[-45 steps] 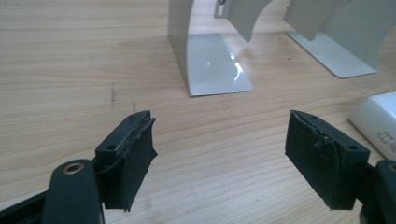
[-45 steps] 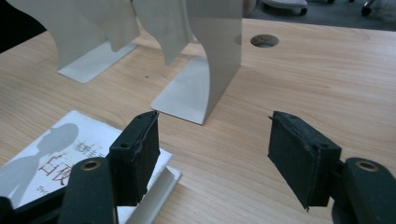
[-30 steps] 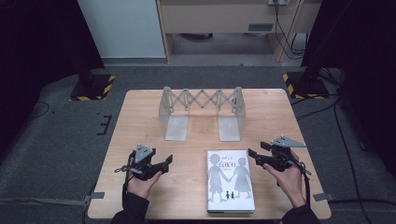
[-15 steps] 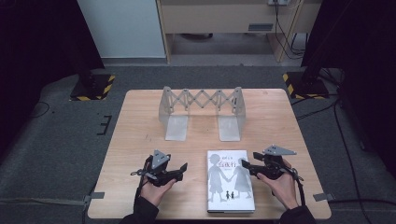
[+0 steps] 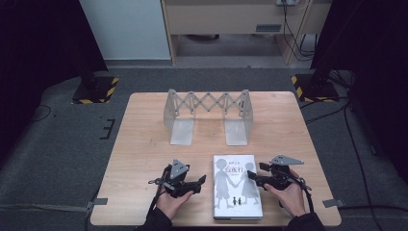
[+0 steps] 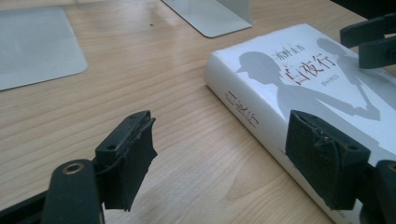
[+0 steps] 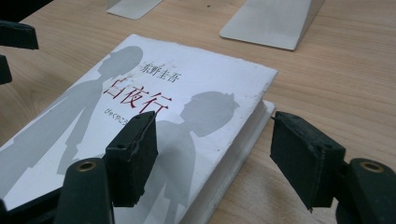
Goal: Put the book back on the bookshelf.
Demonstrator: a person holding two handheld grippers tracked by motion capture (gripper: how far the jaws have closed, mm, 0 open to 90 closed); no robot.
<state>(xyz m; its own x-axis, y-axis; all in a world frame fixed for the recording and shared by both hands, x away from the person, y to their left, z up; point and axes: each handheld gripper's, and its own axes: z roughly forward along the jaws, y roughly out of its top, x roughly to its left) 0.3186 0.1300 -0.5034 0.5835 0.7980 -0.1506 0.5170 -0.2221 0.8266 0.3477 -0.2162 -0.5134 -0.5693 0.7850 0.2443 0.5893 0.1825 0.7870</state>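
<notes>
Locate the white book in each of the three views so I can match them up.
High view: white book lies flat at the table's near edge, between both grippers.
Left gripper view: upper right, spine facing the camera.
Right gripper view: centre-left, cover up.
Shared landmark: expanding metal book rack beyond it.

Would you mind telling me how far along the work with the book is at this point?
Nothing looks finished: the book lies flat on the table, apart from the expanding bookend rack. In hand: both tongs are open, the left tongs beside the spine, the right tongs at the page edge. Left: gripping, lifting and probably standing it in the rack.
</notes>
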